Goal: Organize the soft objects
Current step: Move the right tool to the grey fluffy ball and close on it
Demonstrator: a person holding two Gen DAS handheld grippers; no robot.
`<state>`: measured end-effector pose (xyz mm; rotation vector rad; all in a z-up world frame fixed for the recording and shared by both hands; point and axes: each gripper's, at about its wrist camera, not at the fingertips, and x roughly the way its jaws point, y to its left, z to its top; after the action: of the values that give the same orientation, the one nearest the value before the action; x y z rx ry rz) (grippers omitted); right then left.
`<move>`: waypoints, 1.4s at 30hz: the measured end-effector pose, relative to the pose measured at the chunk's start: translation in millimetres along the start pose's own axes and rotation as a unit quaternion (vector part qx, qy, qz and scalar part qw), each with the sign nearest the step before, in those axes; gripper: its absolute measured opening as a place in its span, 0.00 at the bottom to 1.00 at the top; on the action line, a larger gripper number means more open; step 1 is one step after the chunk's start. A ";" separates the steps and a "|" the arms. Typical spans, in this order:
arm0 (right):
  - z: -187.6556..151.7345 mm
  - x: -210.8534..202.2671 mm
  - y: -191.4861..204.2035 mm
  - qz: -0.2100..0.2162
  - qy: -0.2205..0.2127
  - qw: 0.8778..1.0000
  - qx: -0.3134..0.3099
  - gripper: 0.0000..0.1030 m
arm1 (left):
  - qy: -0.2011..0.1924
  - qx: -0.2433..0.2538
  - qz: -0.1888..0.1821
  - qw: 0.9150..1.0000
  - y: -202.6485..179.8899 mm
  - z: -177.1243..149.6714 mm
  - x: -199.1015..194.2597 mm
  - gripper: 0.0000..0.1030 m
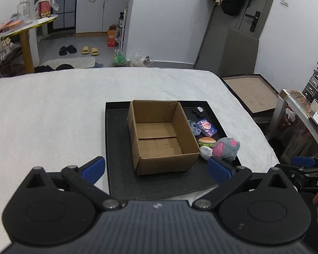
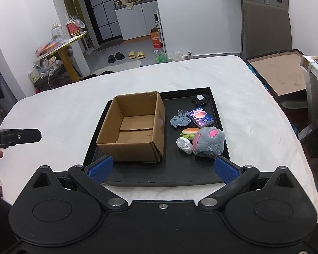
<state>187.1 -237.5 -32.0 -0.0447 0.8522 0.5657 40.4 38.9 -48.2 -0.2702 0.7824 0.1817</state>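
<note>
An empty cardboard box (image 1: 161, 135) (image 2: 133, 128) stands open on a black tray (image 1: 120, 148) (image 2: 180, 169). To its right on the tray lie a grey and pink plush (image 1: 226, 148) (image 2: 208, 141), a burger toy (image 1: 206, 141) (image 2: 189, 131), a white soft lump (image 1: 206, 152) (image 2: 184, 145), a blue-grey plush (image 1: 194, 127) (image 2: 179, 121), a purple packet (image 1: 206, 128) (image 2: 201, 116) and a small black toy (image 1: 198, 111) (image 2: 201, 99). My left gripper (image 1: 156, 168) is open, hovering over the tray's near edge. My right gripper (image 2: 163, 168) is open too, with nothing between its fingers.
The tray rests on a white-covered bed (image 1: 53, 110) (image 2: 254, 110). A brown board (image 1: 250, 93) (image 2: 279, 74) lies off the right side. A yellow-legged table (image 1: 25, 27) (image 2: 63, 46) with clutter stands at far left, and slippers lie on the floor beyond.
</note>
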 end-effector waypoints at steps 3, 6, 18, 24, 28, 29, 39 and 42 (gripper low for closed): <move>-0.5 8.0 -3.6 -0.004 -0.001 1.000 0.004 1.00 | 0.001 -0.003 -0.001 1.000 6.3 0.9 7.9 0.99; -0.5 16.5 -7.3 -0.004 -0.001 1.000 0.008 1.00 | 0.007 -0.005 0.000 1.000 12.8 1.8 16.2 0.98; -3.3 47.1 -20.9 -0.001 -0.009 1.000 0.026 1.00 | 0.020 -0.028 0.024 0.999 41.7 9.4 46.9 0.97; -2.8 61.2 -23.8 -0.001 -0.004 1.000 0.022 1.00 | 0.026 -0.018 0.015 0.999 38.4 6.7 64.5 0.97; -1.4 71.0 -25.6 -0.011 0.001 1.000 0.015 1.00 | 0.032 -0.021 0.016 0.999 42.0 7.4 76.2 0.97; -0.8 74.2 -25.4 -0.016 0.005 1.000 0.012 1.00 | 0.034 -0.020 0.018 0.999 43.1 7.9 78.8 0.97; -1.6 102.9 -29.1 -0.009 0.029 0.999 0.014 1.00 | 0.045 -0.028 0.023 0.998 52.3 9.2 111.6 0.97; -1.2 110.7 -35.0 -0.004 0.030 0.999 0.028 1.00 | 0.050 -0.033 0.023 0.998 54.9 7.8 123.5 0.96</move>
<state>261.1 -217.3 -119.2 -0.0145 0.9253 0.5341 117.3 101.0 -140.7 -0.3251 0.8826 0.2387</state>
